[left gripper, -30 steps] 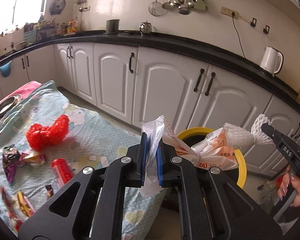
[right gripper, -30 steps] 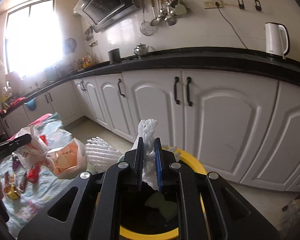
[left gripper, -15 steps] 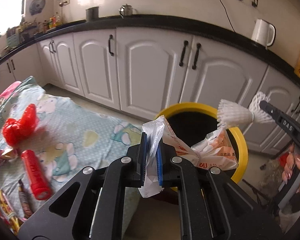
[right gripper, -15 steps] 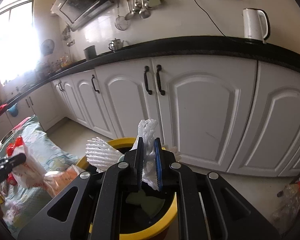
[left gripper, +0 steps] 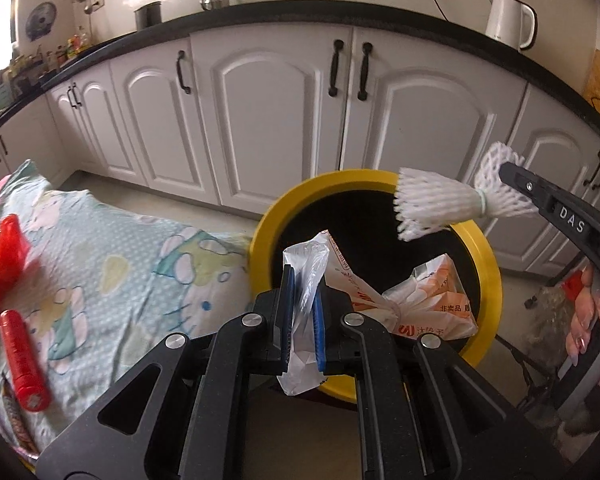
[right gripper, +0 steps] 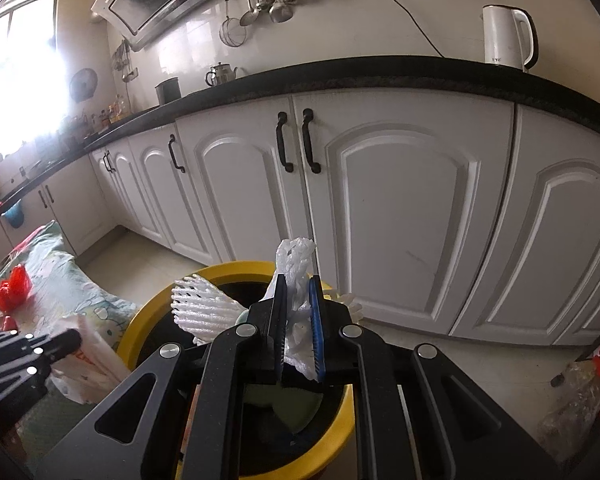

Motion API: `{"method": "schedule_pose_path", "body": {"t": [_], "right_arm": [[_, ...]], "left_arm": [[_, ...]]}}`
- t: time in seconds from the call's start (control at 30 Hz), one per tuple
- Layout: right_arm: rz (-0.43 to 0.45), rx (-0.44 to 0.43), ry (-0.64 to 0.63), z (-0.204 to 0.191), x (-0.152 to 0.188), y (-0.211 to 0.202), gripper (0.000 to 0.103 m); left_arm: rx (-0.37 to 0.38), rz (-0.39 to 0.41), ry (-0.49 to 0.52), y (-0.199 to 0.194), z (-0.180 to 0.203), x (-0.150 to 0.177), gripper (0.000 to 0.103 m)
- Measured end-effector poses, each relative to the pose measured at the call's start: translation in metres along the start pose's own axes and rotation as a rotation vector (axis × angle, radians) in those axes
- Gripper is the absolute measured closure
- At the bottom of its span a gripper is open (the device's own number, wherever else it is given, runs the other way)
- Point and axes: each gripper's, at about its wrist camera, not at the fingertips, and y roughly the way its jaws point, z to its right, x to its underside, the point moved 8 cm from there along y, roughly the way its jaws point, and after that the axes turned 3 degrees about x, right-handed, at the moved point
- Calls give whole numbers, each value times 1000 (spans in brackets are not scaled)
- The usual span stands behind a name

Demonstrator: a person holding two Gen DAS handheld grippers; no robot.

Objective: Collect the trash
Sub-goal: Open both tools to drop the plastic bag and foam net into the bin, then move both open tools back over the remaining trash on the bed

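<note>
Your left gripper pinches the crumpled white-and-orange plastic bag above the yellow-rimmed black bin; your right gripper pinches white foam netting. Either may snag the rim and fall outside.

- Left gripper: pitched down, jaws clamped tight on a thin film of plastic bag.
- Right gripper: angled down less steeply, jaws pinched on white foam net.
- Right hand: fingers wrapped round the grip handle, seen at frame's right edge.
</note>
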Motion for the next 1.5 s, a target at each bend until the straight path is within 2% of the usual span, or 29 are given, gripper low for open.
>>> {"method": "schedule_pose_path", "body": {"t": [0.3,0.5,0.73,0.8,0.83,0.9,1.03,1.1,1.3,1.5], "right_arm": [[-34,-2,-9,-5,6,14,91],[-53,-25,-11,-8,12,20,85],[-58,-22,2,-2,14,21,74],[-55,-16,8,0,14,19,68],[-50,-10,12,1,14,16,66],[-43,-9,19,2,13,13,59],[-24,-6,23,2,8,4,55],[-10,-9,27,0,4,-2,50],[29,-42,30,-13,-9,-20,41],[55,-101,8,-40,-19,-37,38]], "left_arm": [[35,-40,-1,20,9,7,97],[61,-58,-11,26,11,9,93],[69,-59,-59,20,3,9,66],[71,-45,-75,14,-1,7,52],[76,-42,-81,12,-2,6,50],[87,-34,-96,7,-4,4,37],[81,0,-111,-4,-9,-2,23],[74,21,-126,-13,-16,-6,13],[16,106,-164,-47,-39,-17,11],[-47,184,-198,-81,-69,-23,11]]}}
